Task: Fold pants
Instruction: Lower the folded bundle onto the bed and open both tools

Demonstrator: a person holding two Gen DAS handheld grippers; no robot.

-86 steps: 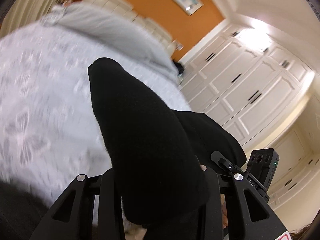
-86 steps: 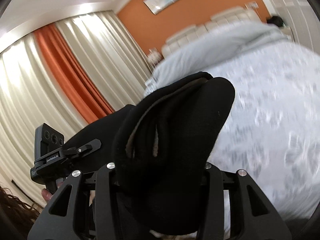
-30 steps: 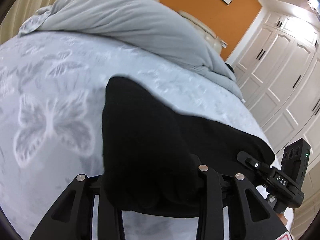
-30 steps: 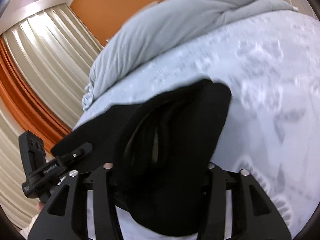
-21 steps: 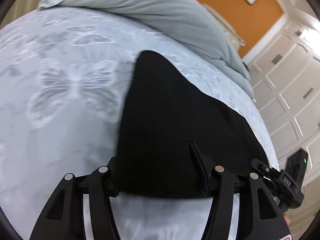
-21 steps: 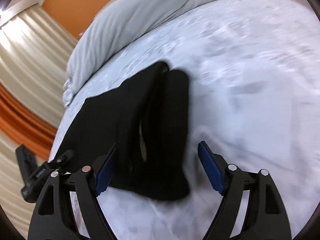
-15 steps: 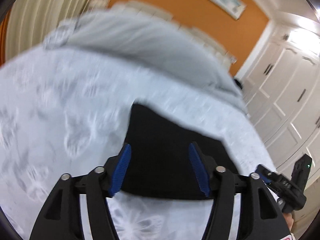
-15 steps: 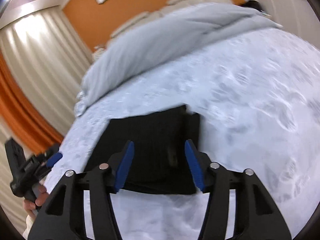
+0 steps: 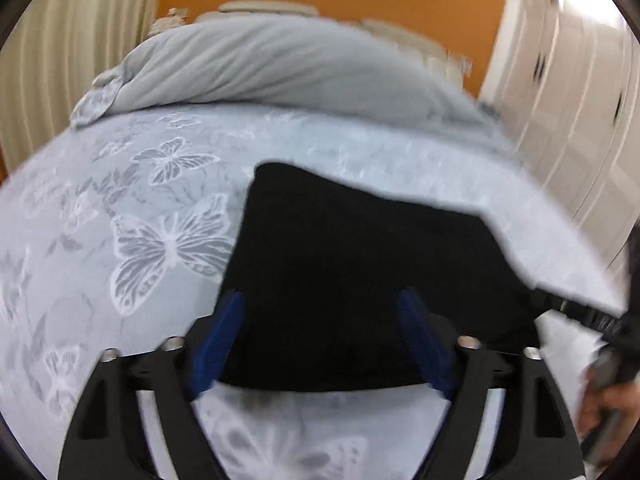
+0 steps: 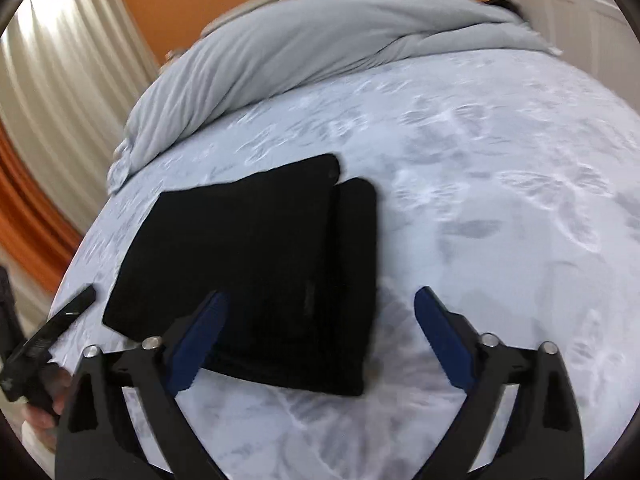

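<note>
**Both hand-held grippers released; pants lie folded on the bed**

Left hand-held gripper (image 9: 320, 340): jaws have just been opening and now stand spread wide. The blue pads (image 9: 216, 340) sit on either side of the near edge of the pants (image 9: 360, 280); the cloth shows between them but neither pad presses on it. Nothing is held.

Right hand-held gripper (image 10: 320, 336): jaws likewise have just been opening, now spread. Its left pad overlaps the near right part of the pants (image 10: 248, 264) in the picture; its right pad is over bare bedspread. No grip on the cloth.

Pants: a flat black rectangle on the butterfly-print bedspread (image 9: 120, 240), near the person's side of the bed. In the right wrist view 2 layers show, the upper one set slightly back from the lower at the right edge, so the stack is not quite flush.

Judgement: the jaws are apart because the fold has been laid down and let go; the fabric lies flat with no lifted corner. The task looks close to done, or awaits 1 more fold or a squaring of the offset edge.

Beyond: a rumpled grey duvet (image 10: 320, 40) is bunched toward the headboard, well apart from the pants. Orange wall, curtains, white wardrobe doors behind.

Containers: none in view.
</note>
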